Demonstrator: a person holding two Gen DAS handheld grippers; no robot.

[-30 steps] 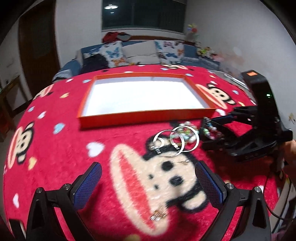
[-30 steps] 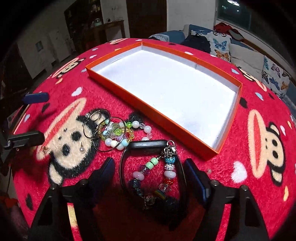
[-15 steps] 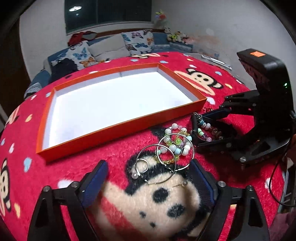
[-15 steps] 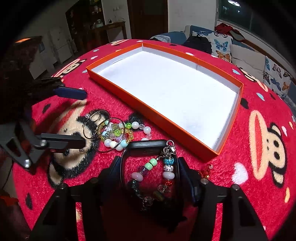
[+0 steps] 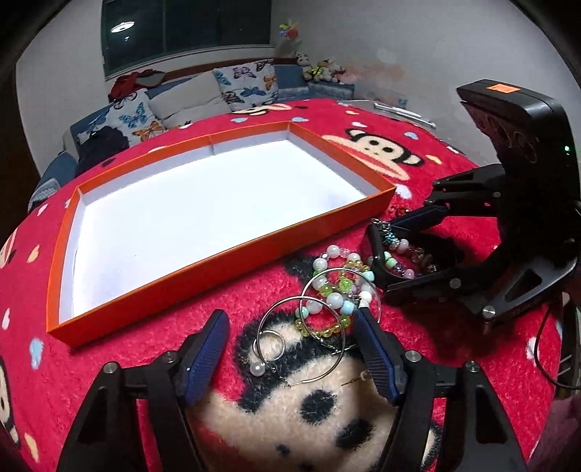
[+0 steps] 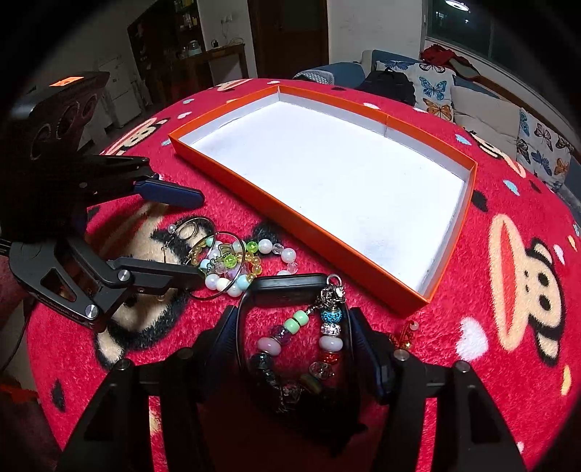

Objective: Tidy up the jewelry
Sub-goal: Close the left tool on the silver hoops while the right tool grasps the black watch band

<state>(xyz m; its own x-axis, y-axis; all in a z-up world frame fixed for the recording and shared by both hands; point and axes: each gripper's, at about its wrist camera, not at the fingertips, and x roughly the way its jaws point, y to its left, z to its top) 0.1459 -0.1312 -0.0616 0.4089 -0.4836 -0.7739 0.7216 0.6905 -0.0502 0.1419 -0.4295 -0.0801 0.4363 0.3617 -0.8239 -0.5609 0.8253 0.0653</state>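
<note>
Shallow orange cardboard tray at twelve o'clock on red plush monkey-print blanket; silver hoop earrings before it, multicoloured beaded bracelet at their two o'clock

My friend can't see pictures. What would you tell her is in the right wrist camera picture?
The right gripper straddles a black band and a charm bracelet on a red monkey-print blanket. To its left, the left gripper reaches around silver hoops and a pastel bead bracelet. An empty orange tray sits behind.

Dim rm: sofa w/ butterfly cushions under dark window, white walls.
</note>
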